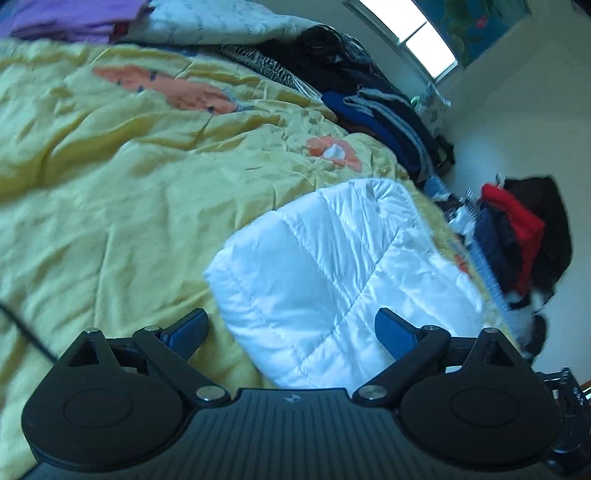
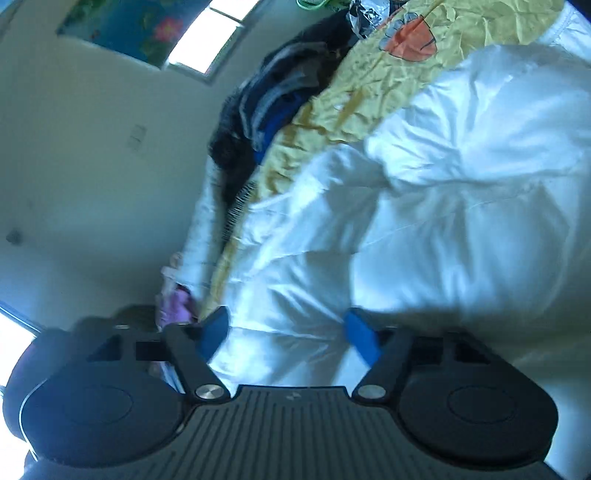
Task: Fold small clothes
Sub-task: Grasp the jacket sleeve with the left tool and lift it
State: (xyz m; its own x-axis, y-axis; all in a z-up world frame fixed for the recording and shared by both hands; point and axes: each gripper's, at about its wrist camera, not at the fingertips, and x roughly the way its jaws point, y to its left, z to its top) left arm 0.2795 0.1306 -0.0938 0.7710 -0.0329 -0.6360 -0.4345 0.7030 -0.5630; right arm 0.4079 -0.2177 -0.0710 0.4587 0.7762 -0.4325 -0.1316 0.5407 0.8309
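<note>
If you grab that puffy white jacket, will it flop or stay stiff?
The white jacket would probably flop and sag, since it already lies in soft creased folds on the yellow quilt. It is likely light for its size, because the stitched panels look puffed. Its shiny surface suggests it may slip from the jaws.

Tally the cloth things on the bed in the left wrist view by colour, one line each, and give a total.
White: 1, the quilted garment
Yellow: 1, the flowered bedspread
Purple: 1, the folded cloth at the far edge
Dark: 1 heap of clothes, pieces too jumbled to count apart
Total: 4
</note>
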